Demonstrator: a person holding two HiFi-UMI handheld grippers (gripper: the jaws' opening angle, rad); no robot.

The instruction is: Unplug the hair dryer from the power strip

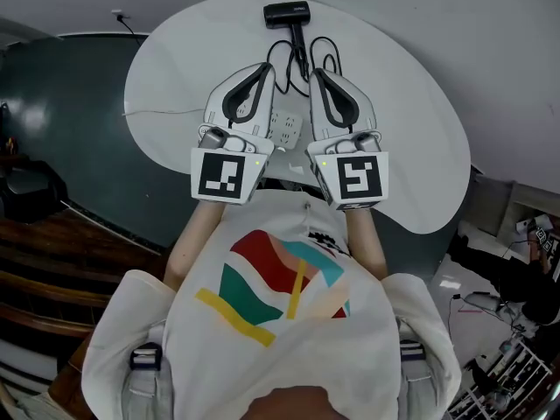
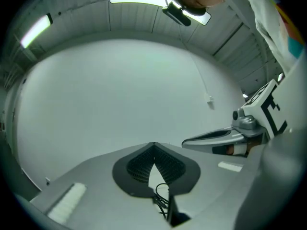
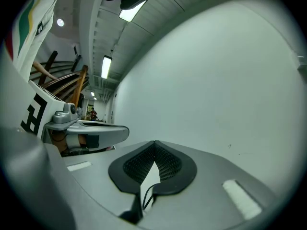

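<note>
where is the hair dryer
Head view: the hair dryer lies at the table's far edge, centre, beyond the power strip.

power strip mostly covered in head view, cord partly hidden

no legible words or numbers, only square-marker patterns on left cube, right cube

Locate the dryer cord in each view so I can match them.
Head view: cord loops at top centre on the table, just below the dryer.
Left gripper view: bottom centre, in the gap below the shut left tongs.
Right gripper view: bottom centre, below the shut right tongs.
Shared landmark: the white table under the cord.
</note>
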